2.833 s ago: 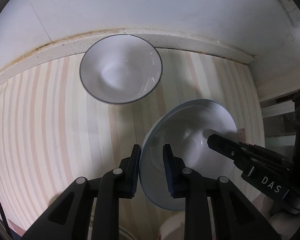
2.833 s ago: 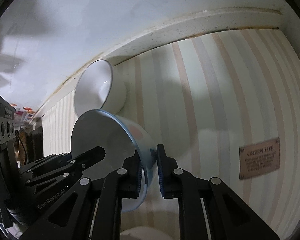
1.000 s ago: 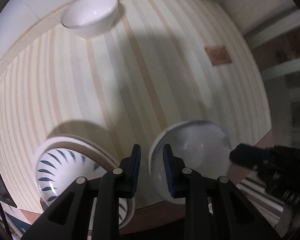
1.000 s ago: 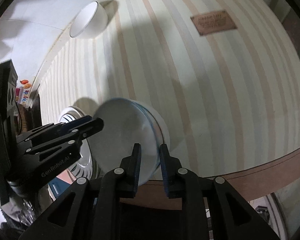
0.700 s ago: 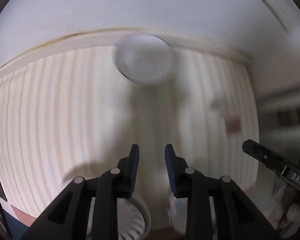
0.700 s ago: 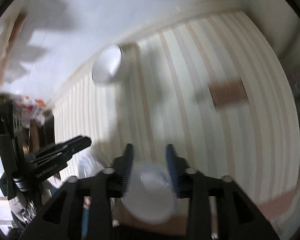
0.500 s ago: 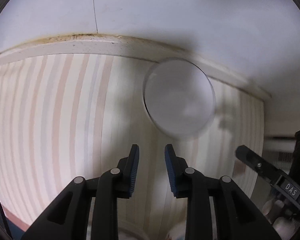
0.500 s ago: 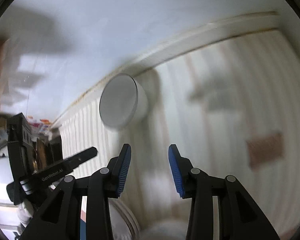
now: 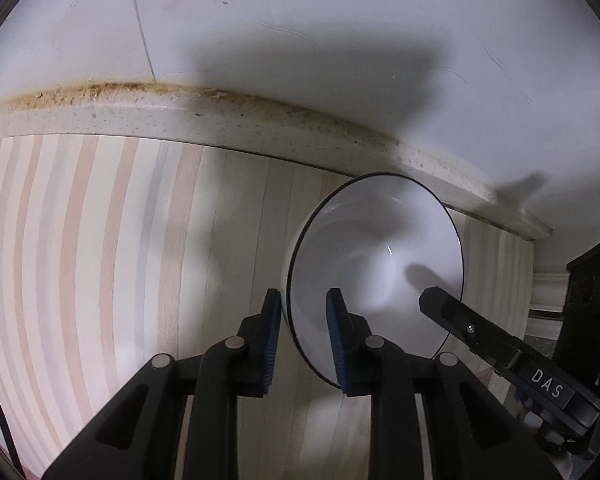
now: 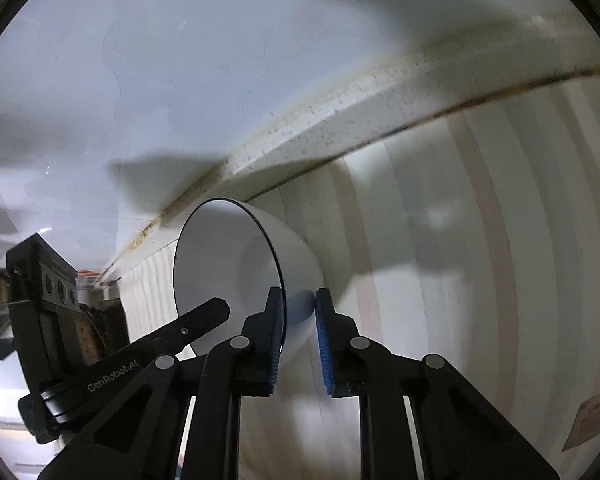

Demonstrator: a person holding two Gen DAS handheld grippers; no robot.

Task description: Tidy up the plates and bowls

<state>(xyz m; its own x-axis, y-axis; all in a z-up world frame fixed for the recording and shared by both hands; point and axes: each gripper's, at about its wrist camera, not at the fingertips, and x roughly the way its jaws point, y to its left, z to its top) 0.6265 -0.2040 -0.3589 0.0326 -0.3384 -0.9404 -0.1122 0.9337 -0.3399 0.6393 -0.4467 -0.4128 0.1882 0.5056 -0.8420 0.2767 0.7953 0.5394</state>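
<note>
A white bowl with a thin dark rim stands on the striped worktop, close to the stained back ledge below the white wall.

The left tool straddles the bowl's near rim, one finger outside the wall and the other inside, and is clamped on the bowl. In the right wrist view the right tool takes the opposite side of the rim in the same way, its jaws closing on the bowl wall, which lies between them. Each tool appears in the other's view, the right tool at the lower right edge, the left tool at the lower left.

Step in hand, as judged: a two-sided grasp of the last lone bowl, before it is carried off to be stacked with the other dishes, none of which is visible here.

The next move calls for both grips to be firm before any lift, then an even, level rise with both hands together, since the thin glazed rim may slip or tilt if one side leads.
</note>
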